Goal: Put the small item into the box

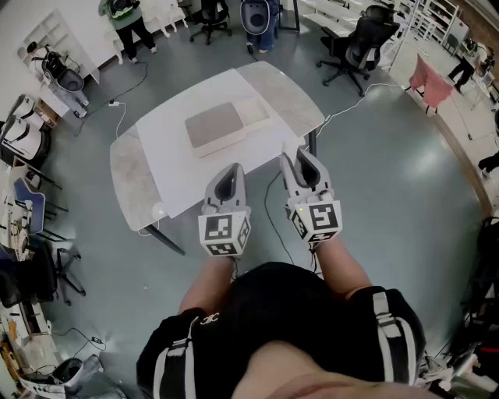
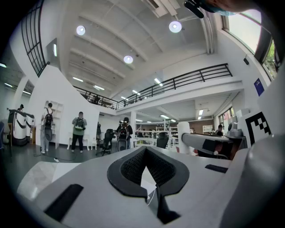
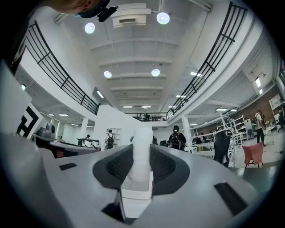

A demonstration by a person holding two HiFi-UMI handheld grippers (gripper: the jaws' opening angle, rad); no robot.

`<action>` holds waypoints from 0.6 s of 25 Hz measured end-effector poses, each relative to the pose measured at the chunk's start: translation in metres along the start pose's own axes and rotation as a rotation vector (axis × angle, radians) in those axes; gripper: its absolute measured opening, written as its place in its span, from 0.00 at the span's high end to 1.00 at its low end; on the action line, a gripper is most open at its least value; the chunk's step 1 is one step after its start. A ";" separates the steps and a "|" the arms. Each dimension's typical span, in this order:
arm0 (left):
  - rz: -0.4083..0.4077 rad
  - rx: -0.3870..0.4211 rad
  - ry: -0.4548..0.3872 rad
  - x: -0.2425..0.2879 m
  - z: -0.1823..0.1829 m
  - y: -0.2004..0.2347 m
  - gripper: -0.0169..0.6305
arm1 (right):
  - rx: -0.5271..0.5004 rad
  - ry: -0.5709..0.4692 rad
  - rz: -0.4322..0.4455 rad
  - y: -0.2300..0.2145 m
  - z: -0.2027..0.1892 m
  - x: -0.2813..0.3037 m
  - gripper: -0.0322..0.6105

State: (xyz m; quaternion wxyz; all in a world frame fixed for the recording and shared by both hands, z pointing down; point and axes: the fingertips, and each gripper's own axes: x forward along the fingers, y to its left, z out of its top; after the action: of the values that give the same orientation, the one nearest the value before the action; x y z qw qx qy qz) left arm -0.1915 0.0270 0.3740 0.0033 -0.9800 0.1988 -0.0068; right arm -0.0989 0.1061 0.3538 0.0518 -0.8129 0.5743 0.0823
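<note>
A flat grey box (image 1: 214, 126) lies open on the white table (image 1: 168, 175), its pale lid (image 1: 253, 111) beside it on the right. Both grippers are held up in front of me, short of the table's near edge. In the right gripper view a small white cylinder (image 3: 143, 138) stands upright between the dark pads, and my right gripper (image 3: 141, 156) (image 1: 300, 160) is shut on it. My left gripper (image 2: 144, 153) (image 1: 228, 173) has its jaws together with nothing between them. The cylinder cannot be made out in the head view.
The table stands on a grey floor with a cable (image 1: 269, 210) trailing near its right leg. Black office chairs (image 1: 355, 47) and a pink chair (image 1: 431, 82) stand beyond it. A person (image 1: 129, 23) stands at the far left, with equipment along the left wall.
</note>
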 end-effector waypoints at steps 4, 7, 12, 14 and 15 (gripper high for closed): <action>0.003 -0.007 0.001 0.004 0.000 -0.009 0.97 | 0.018 0.005 -0.001 -0.011 -0.001 -0.004 0.77; 0.008 -0.012 0.001 0.008 -0.003 -0.017 0.97 | 0.028 -0.001 0.005 -0.020 -0.001 -0.009 0.77; 0.013 -0.015 0.002 0.014 -0.006 -0.039 0.97 | 0.028 -0.002 0.022 -0.035 -0.001 -0.019 0.77; 0.011 -0.021 0.003 0.016 -0.009 -0.052 0.97 | 0.026 0.002 0.031 -0.042 -0.002 -0.025 0.77; 0.010 -0.024 0.002 0.017 -0.010 -0.059 0.97 | 0.026 0.002 0.035 -0.045 -0.003 -0.029 0.77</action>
State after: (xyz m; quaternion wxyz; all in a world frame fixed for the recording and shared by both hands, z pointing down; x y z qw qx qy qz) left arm -0.1533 0.0748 0.3848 -0.0087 -0.9790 0.2038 -0.0053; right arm -0.0656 0.1476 0.3620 0.0601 -0.8019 0.5897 0.0748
